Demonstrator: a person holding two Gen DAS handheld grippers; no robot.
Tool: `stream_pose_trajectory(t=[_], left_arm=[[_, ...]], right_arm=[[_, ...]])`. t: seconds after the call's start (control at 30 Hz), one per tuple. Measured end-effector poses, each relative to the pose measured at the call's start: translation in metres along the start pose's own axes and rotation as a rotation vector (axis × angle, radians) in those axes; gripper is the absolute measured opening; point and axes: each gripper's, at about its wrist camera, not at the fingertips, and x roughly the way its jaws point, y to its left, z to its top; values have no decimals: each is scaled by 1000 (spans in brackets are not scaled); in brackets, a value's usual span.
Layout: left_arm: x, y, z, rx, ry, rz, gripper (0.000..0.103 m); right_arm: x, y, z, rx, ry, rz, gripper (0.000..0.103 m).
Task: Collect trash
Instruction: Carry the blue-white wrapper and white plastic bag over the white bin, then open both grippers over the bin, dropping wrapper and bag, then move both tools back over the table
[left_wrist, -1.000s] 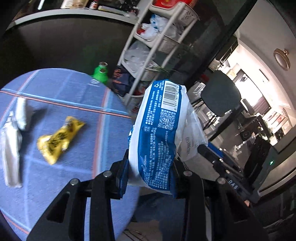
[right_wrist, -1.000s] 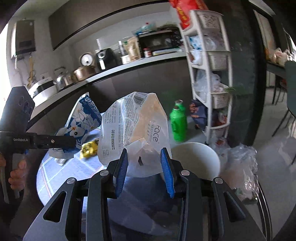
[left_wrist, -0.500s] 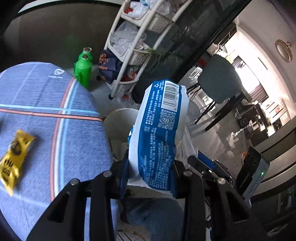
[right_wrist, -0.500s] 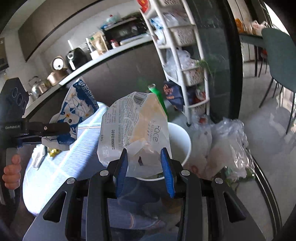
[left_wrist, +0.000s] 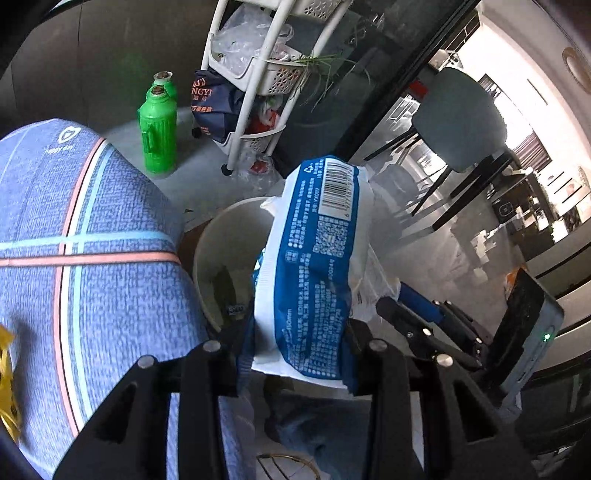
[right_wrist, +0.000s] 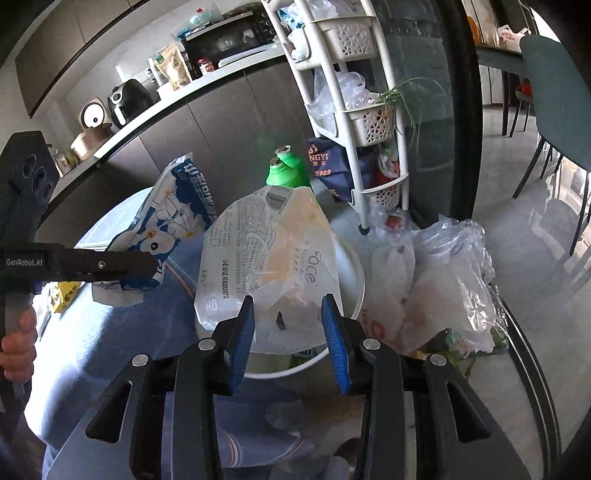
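My left gripper holds a blue-and-white snack packet upright, over the near rim of a white bin on the floor. Its jaws are opening, though the pads still touch the packet. In the right wrist view my right gripper grips a clear crinkled wrapper above the same bin. Those jaws are opening too, with the wrapper still between the blue pads. The left gripper and its packet hang just left of the wrapper.
A round table with a blue cloth lies left of the bin, with a yellow wrapper at its edge. Green bottles and a white shelf cart stand behind. Filled plastic bags sit right of the bin.
Both grippers have swung off the table and sunk toward the white bin, carrying their wrappers. The table has slid left in the left wrist view and the bin now lies beneath both.
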Motion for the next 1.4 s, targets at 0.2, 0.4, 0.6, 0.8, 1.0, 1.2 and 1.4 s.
stream_pose_trajectory(t=[0.2, 0.4, 0.6, 0.8, 1.0, 1.2, 1.4], left_arm=[[19, 4, 9, 14, 19, 27, 40], [30, 2, 12, 43, 14, 79, 48], [19, -6, 15, 77, -62, 114, 82], [-2, -6, 11, 48, -147, 133, 99], [-35, -5, 0, -4, -205, 155, 99], [-89, -2, -31, -46, -277, 191, 99], [-146, 21, -75, -128, -334, 224, 99]], right_arm=[[13, -2, 0, -9, 5, -4, 46], [16, -4, -3, -15, 16, -2, 49], [13, -4, -6, -19, 6, -10, 56], [9, -1, -6, -28, 5, -4, 71], [-9, 16, 0, -65, -28, 6, 94], [-35, 41, 3, -98, -54, 31, 94], [-59, 83, 2, -162, -62, 75, 94]])
